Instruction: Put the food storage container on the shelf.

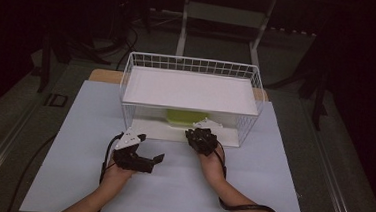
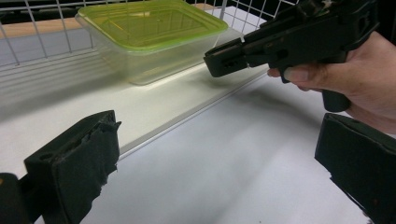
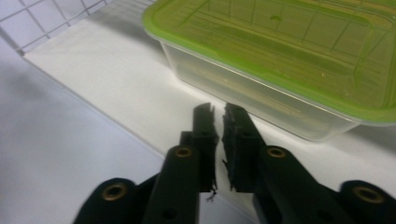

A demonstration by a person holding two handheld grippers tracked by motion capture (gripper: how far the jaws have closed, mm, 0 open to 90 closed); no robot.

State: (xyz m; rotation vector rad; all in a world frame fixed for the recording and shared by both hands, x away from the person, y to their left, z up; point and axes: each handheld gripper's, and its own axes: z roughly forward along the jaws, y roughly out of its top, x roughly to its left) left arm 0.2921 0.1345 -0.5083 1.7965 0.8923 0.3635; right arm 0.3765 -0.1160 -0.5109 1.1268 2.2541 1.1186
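- The left gripper (image 1: 148, 159) is in the lower left part of the high view, above the white table top (image 1: 73, 148), and the person's left hand (image 1: 116, 173) holds it from below.
- In the left gripper view its two black jaws are spread wide, one at the lower left corner and one at the right edge, and nothing is between them.
- The right gripper (image 1: 201, 137) is near the middle of the high view, at the open front of the wire basket (image 1: 194, 65), and the right hand (image 1: 212, 160) holds it.
- In the right gripper view (image 3: 218, 135) its jaws are almost pressed together, with only a thin gap, and they hold nothing.
- The tips of these jaws are just in front of the clear box, apart from it.
- In the left gripper view the right gripper (image 2: 289, 42) comes in from the upper right and its closed tip points toward the box (image 2: 154, 42).
- The clear box with a green lid (image 3: 289, 51) stands on the white lower shelf (image 3: 116, 84) inside the basket.
- In the high view the box (image 1: 185, 117) shows as a green spot under the white upper shelf (image 1: 187, 90), at the centre of the frame.
- The basket stands at the far middle part of the table top.
- A black cable (image 1: 241, 206) runs along the right forearm at the bottom of the high view.
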